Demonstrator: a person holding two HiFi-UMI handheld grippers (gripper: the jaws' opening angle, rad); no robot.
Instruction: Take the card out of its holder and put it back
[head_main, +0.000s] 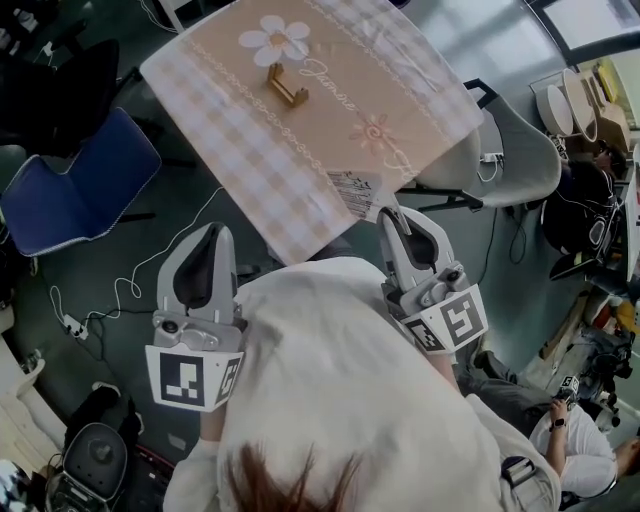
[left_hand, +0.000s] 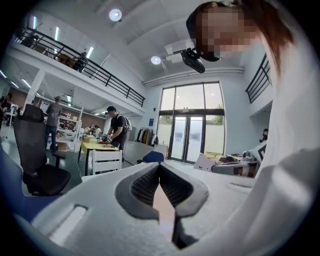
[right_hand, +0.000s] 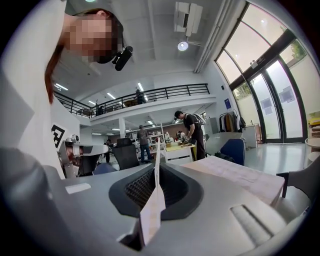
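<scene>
The right hand-held gripper (head_main: 388, 214) has its jaws pressed together on the card (head_main: 352, 190). The card juts from the jaw tips at the near edge of the desk (head_main: 250, 160) (in the right gripper view it shows edge-on, a thin sheet standing between the pads). The wooden holder (head_main: 287, 86) stands well apart from it, farther up the desk beside a printed flower. The left hand-held gripper (head_main: 210, 232) hangs off the desk's edge, above the floor, jaws closed together with nothing between them.

White shirt (head_main: 330, 380) — grey grippers (head_main: 203, 240) (head_main: 397, 215)
</scene>
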